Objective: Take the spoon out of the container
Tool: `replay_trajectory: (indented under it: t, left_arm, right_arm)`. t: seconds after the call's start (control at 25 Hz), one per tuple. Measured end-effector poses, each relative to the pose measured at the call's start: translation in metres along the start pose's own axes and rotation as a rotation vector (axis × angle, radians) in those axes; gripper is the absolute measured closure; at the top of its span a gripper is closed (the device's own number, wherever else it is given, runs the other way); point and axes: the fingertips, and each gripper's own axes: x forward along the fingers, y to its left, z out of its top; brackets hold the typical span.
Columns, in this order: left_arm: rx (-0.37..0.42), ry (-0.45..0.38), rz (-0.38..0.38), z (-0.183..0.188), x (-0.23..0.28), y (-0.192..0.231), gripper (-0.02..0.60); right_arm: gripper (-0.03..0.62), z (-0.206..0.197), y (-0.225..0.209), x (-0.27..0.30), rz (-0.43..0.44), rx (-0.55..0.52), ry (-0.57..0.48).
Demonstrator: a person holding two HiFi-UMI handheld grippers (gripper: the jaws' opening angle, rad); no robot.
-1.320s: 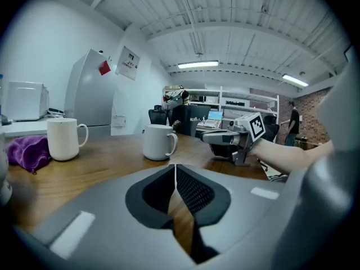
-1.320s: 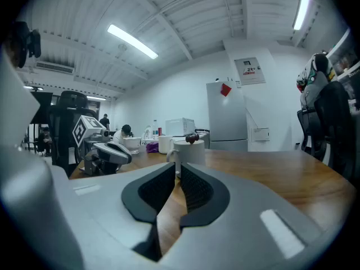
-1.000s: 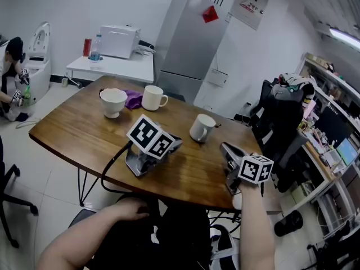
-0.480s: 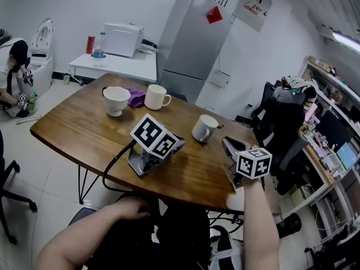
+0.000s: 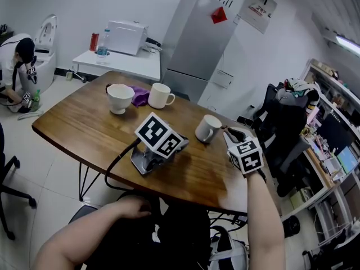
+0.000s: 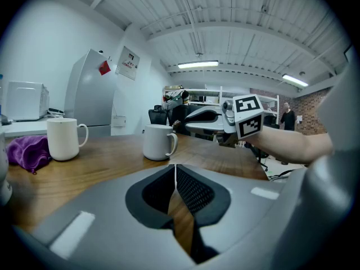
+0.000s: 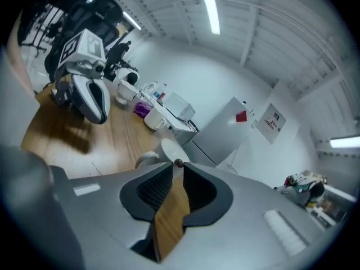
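Observation:
A white mug (image 5: 207,129) stands on the wooden table (image 5: 84,128), and also shows in the left gripper view (image 6: 157,142). In the right gripper view the spoon's brown knob (image 7: 178,163) pokes up over the mug's rim (image 7: 169,149), right at my right gripper's (image 7: 175,167) tips. That gripper (image 5: 229,133) hovers just right of the mug. Its jaws have just been opening; a narrow gap shows and the pads press on nothing. My left gripper (image 5: 179,145) lies on the table, left of the mug, jaws shut and empty (image 6: 175,169).
Farther back on the table stand a second white mug (image 5: 160,95), a white cup (image 5: 120,98) and a purple cloth (image 5: 139,97). A grey fridge (image 5: 202,44) is behind, an office chair (image 5: 281,122) to the right. A person crouches at the far left (image 5: 17,66).
My right gripper has moved up and in toward the mug and rolled, so its marker cube faces differently. The left gripper has stayed put on the table.

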Motion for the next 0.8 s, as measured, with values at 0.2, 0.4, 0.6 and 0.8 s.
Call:
replay_trajectory:
  t: [0.2, 0.4, 0.6, 0.8]
  left_arm:
    - [0.000, 0.000, 0.000, 0.002, -0.001, 0.000, 0.569]
    - [0.000, 0.001, 0.000, 0.001, 0.000, 0.001, 0.569]
    - [0.000, 0.000, 0.000, 0.001, 0.000, 0.001, 0.569]
    - [0.001, 0.000, 0.000, 0.002, 0.000, 0.000, 0.569]
  right_arm:
    - [0.498, -0.001, 0.000, 0.007, -0.062, -0.256, 0.087]
    - [0.487, -0.006, -0.002, 0.014, -0.126, -0.539, 0.181]
    - [0.487, -0.010, -0.003, 0.021, -0.149, -0.693, 0.236]
    - [0.484, -0.013, -0.006, 0.024, -0.181, -0.781, 0.272]
